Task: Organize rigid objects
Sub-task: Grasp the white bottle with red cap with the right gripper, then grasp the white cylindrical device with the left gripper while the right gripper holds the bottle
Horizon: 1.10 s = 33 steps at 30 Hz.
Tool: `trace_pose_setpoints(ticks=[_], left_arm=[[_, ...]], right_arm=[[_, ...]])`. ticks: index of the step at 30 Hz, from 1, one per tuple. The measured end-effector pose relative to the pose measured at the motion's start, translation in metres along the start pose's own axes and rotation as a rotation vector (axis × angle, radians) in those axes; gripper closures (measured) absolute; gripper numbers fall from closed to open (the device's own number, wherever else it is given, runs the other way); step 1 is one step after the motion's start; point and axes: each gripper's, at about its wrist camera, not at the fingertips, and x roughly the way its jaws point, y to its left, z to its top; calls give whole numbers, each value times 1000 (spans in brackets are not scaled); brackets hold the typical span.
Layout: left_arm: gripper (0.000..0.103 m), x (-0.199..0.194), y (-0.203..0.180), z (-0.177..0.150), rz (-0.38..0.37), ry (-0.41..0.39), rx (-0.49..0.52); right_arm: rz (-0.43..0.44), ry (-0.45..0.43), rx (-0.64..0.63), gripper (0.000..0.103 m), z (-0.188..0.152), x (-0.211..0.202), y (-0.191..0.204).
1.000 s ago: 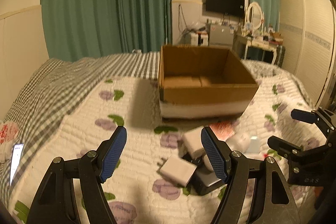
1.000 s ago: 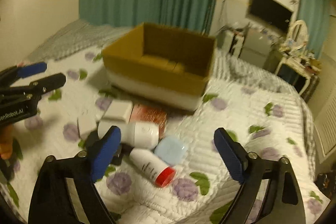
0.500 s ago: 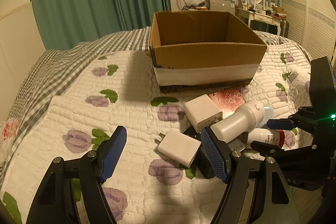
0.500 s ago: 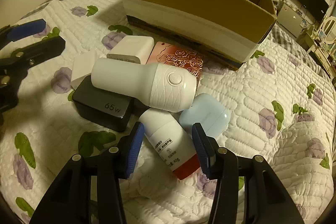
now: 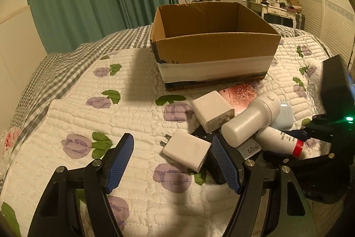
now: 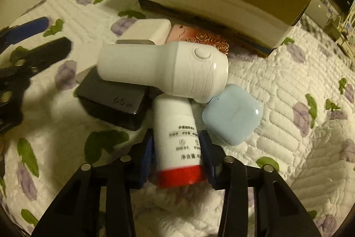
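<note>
One big bed quilt point(image 5: 133, 103) with purple flowers and green leaves fills most of both views. On it sits a brown cardboard box point(image 5: 213, 52) with a white band low on its side — its top is open, and its floor cannot be seen.

Just in front of the box lies a small heap of things. The biggest is a white fat gadget point(image 6: 164, 68) with a round button on it. It lies on its side on top of a black charger point(image 6: 113, 103) marked 65w, and its wide end touches a pale blue case point(image 6: 233, 114). Behind it a white plug block point(image 6: 148, 31) leans on the heap, next to a flat pink card point(image 6: 199, 38) with rose patterns that lies close to the box. A second white charger point(image 5: 186, 151) with two metal prongs lies flat on the quilt, beside the black one.

The right gripper point(image 6: 177, 154) is closed on a white bottle point(image 6: 175, 139) with a red cap. Its blue fingers press the bottle from both sides near the cap, and the bottle's far end is tucked under the white gadget.

The left gripper point(image 5: 173, 161) hangs low over the quilt with its fingers spread wide and nothing between them. Its right finger is close to the black charger, and the white pronged charger shows in the gap.
</note>
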Motion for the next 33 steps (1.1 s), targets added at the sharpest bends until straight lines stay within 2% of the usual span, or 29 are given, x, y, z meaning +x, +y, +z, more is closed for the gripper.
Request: trace_pose_setpoints(ticks=[5, 9, 13, 16, 20, 24, 29, 33], left_arm=[[27, -1, -6, -1, -15, 2, 11], [27, -2, -18, 1, -90, 17, 32], [27, -6, -41, 7, -135, 1, 96], [27, -5, -61, 9, -171, -2, 150], [27, 8, -73, 8, -160, 29, 190], [27, 22, -65, 12, -170, 66, 130], [27, 37, -59, 16, -244, 102, 59], [27, 47, -54, 25, -389, 142, -45]], right_arm=[[-7, -100, 60, 67, -15, -37, -2], [-51, -190, 128, 67, -12, -61, -23], [-78, -256, 219, 67, -11, -81, -46], [-89, -272, 263, 67, -11, -88, -60], [-65, -281, 318, 67, -16, -91, -76], [-51, -277, 324, 67, -19, -87, -80], [-36, -281, 334, 67, -19, -87, -82], [-32, -274, 337, 67, -19, -85, -83]])
